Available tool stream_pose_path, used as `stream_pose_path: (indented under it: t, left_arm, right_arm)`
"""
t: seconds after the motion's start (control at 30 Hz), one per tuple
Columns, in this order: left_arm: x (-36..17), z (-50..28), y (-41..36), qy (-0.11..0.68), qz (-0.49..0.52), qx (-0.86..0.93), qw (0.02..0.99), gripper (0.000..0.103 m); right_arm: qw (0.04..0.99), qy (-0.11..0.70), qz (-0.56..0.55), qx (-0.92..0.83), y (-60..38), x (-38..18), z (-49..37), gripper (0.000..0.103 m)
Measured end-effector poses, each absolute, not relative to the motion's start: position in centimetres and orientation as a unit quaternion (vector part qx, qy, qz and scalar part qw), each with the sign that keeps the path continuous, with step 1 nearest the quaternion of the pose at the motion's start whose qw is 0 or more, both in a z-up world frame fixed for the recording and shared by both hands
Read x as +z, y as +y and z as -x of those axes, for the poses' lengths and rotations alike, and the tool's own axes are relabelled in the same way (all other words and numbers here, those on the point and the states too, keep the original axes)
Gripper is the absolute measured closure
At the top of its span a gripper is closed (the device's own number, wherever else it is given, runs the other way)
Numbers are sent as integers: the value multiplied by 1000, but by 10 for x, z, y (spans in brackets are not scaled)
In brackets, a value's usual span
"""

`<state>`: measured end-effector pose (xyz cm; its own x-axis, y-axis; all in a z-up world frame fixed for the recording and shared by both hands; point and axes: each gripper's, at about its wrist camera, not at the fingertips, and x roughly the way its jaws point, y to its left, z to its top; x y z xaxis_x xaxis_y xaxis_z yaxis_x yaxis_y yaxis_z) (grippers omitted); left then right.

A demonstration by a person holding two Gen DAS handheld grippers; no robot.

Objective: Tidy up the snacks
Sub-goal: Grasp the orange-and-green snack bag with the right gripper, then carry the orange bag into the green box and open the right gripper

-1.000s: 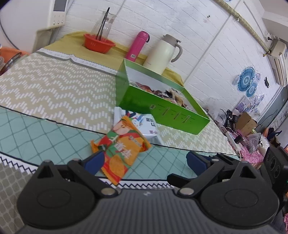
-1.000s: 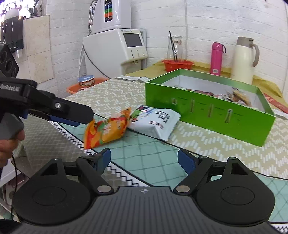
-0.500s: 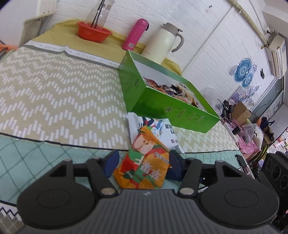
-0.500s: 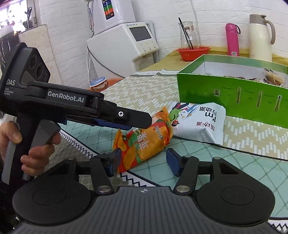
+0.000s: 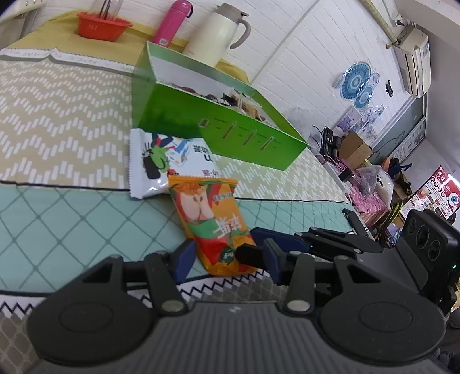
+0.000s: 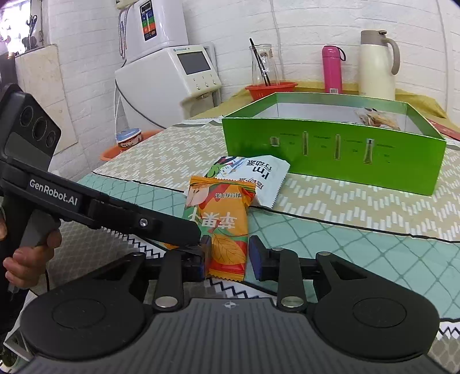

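The green box (image 6: pixel 330 152) already holds a few snacks at its far end; two packets remain outside on the tablecloth (image 5: pixel 57 207). The white packet (image 6: pixel 258 178) lies just before the box, barring nothing. Both grippers' jaws have just been closing around the orange packet (image 6: pixel 227 230) (contact unclear), left gripper (image 5: pixel 224 259) crowding right gripper (image 6: pixel 230 256)

White brick walls (image 6: pixel 302 26) surround a table (image 6: pixel 345 207) under patterned cloth.

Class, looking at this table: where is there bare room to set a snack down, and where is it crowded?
Free: the chevron cloth left of the green box, and the teal cloth right of the orange packet. Crowded: where that packet overlaps the white packet, with both grippers around it.
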<state>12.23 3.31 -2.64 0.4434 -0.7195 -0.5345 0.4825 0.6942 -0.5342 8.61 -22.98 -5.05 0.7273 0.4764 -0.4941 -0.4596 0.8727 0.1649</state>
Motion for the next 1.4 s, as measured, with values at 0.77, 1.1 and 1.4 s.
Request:
stream_pose_path:
  t: [0.77, 1.1, 1.4]
  left_arm:
    - [-30, -132, 31, 377, 173, -307, 857, 86]
    - [10, -126, 26, 321, 170, -321, 875, 86]
    - [45, -182, 0, 285, 163, -318, 889, 86]
  right_arm:
    - [926, 261, -21, 272, -221, -52, -96, 36]
    - [941, 206, -15, 269, -227, -21, -85, 44]
    - [961, 145, -7, 234, -234, 6, -128, 45]
